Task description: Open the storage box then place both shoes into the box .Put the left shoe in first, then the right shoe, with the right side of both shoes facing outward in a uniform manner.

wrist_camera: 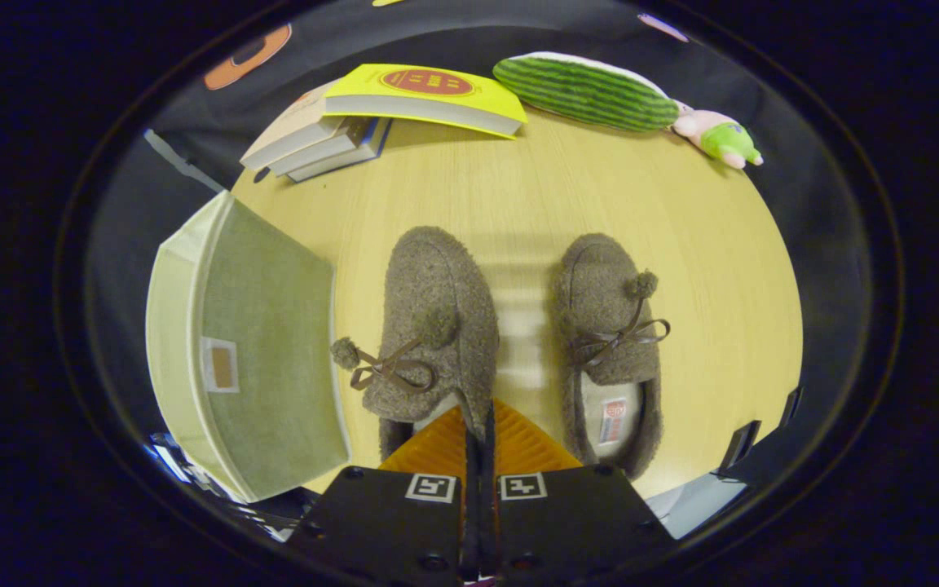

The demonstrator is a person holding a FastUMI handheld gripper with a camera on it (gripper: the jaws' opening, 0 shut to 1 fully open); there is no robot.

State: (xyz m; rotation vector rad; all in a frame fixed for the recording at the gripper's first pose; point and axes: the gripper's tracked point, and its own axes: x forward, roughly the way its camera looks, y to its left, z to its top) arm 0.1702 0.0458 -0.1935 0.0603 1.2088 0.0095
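At the bottom middle, the claw pinches the left shoe's heel rim to lift it first. The right shoe waits beside it. The box stands left, on the tabletop.

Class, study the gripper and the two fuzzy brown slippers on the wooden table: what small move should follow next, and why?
Probably lift the left fuzzy brown slipper slightly off the pale wooden table. The gripper looks shut on the rim of its heel opening, this shoe goes in first, and the green fabric storage box sits just to its left.
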